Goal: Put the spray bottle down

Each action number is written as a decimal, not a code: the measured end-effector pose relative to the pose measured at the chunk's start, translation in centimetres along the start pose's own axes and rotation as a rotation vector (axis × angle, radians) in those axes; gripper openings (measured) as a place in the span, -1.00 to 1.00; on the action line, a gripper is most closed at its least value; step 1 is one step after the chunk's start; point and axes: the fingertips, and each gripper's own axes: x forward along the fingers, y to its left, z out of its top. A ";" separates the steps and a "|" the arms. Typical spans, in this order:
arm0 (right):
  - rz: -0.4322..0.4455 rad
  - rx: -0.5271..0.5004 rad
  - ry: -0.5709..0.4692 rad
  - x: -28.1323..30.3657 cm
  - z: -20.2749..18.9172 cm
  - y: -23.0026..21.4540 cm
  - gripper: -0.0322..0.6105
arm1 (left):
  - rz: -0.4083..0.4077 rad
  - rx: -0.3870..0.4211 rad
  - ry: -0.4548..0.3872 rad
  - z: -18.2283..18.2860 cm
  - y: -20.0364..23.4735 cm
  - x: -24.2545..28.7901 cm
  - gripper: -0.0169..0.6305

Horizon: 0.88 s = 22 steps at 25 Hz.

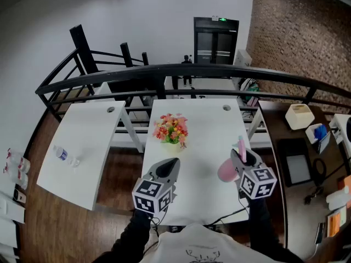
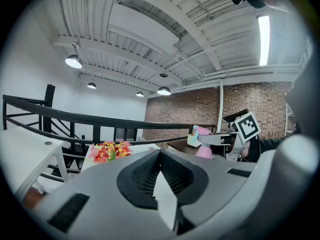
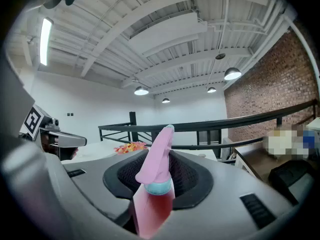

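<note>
Head view, looking steeply down on a white desk point(image 1: 205, 125). The right claw point(image 1: 239, 156) is closed on a pink spray bottle point(image 1: 226, 170), gripping it around the upper body just below the nozzle. The bottle is upright, nozzle uppermost, over the desk's right side at about 4 o'clock from a bunch of flowers point(image 1: 171, 129). Whether its base touches the desk cannot be told.

The left claw point(image 1: 171, 163) is at 6 o'clock from the flowers, its jaws together with nothing between them.

Likely risks: if the right claw lets go while the base is off the surface, the bottle would drop and could topple. The desk's edge lies near at 3 o'clock, so a fallen bottle could roll off onto the floor. The flowers are well apart, so a knock seems unlikely.
</note>
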 end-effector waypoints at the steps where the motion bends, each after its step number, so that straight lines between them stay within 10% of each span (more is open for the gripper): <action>1: 0.001 -0.012 -0.001 0.6 -0.1 -0.2 -0.58 | -0.002 0.001 -0.001 0.0 0.0 0.1 -0.92; 22: 0.002 -0.167 0.026 11.6 -5.9 -1.1 -0.58 | -0.019 -0.017 0.084 -3.8 -0.4 1.1 -0.92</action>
